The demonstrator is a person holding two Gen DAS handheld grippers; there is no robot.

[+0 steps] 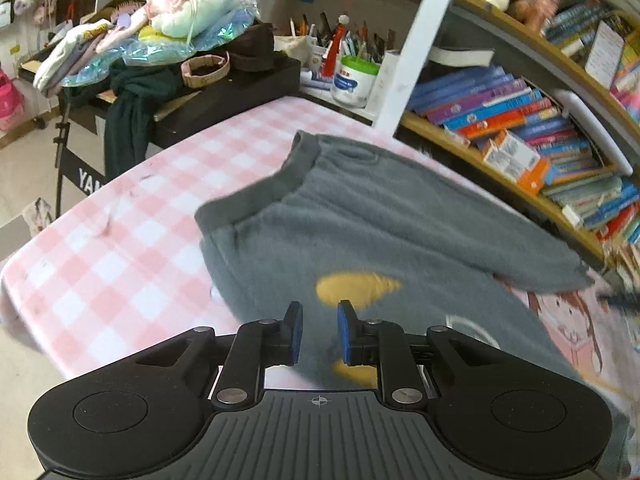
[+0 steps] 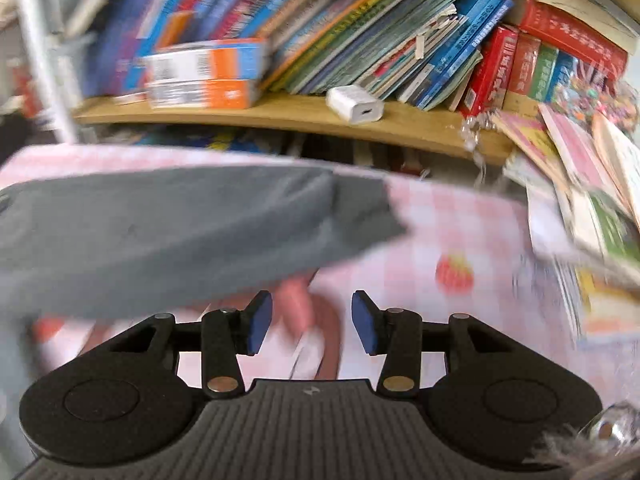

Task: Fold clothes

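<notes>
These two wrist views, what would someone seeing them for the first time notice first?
A fuzzy grey garment with yellow patches sprawls across the pink-and-white checked table cover, right ahead of the left claw, whose blue pads stand slightly apart with nothing between them. Behind it, a wooden shelf of colourful, leaning books fills the background. The right claw is open over the cover, beside the garment's edge.

Grey fleece trousers – yellow patches, seemingly folded
</notes>
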